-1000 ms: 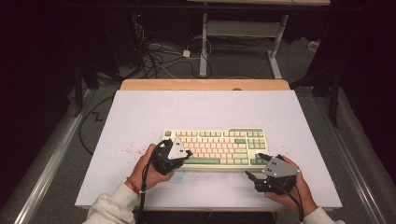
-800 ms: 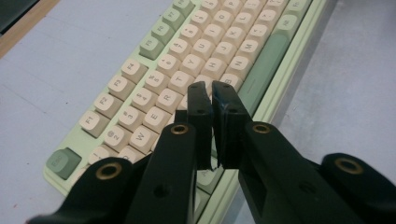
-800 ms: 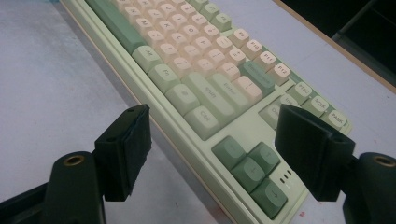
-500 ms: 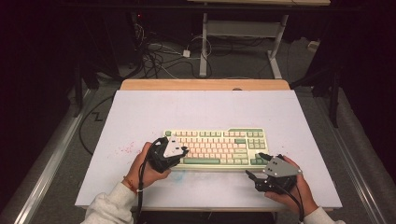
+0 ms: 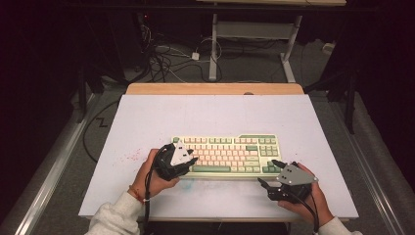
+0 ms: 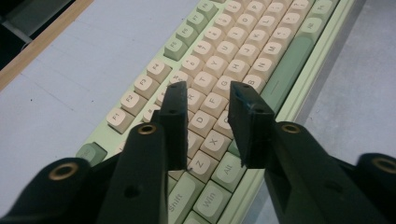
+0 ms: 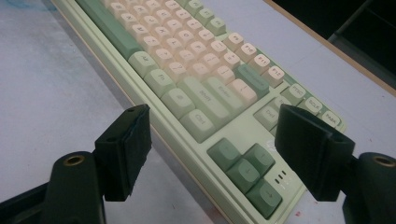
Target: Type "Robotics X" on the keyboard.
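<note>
1. Keyboard [image 5: 227,154] lay flat on the white table [image 5: 205,112], near the person's edge, long side across.
2. Left gripper [image 5: 192,160] hung over the keyboard's left end; its jaws had just been opening and stood part-way apart above the letter keys [image 6: 205,84], nothing between them.
3. Right gripper [image 5: 270,172] sat by the right front corner, jaws spread wide, straddling the arrow keys [image 7: 245,163] without pressing on anything.
4. Risk: left jaws dropping while parted could catch two caps at once, or pry one loose.
5. Risk: right jaw under the front edge might tip or skid the board across the smooth top.
6. Risk: uneven pull from either end would twist it askew.
</note>
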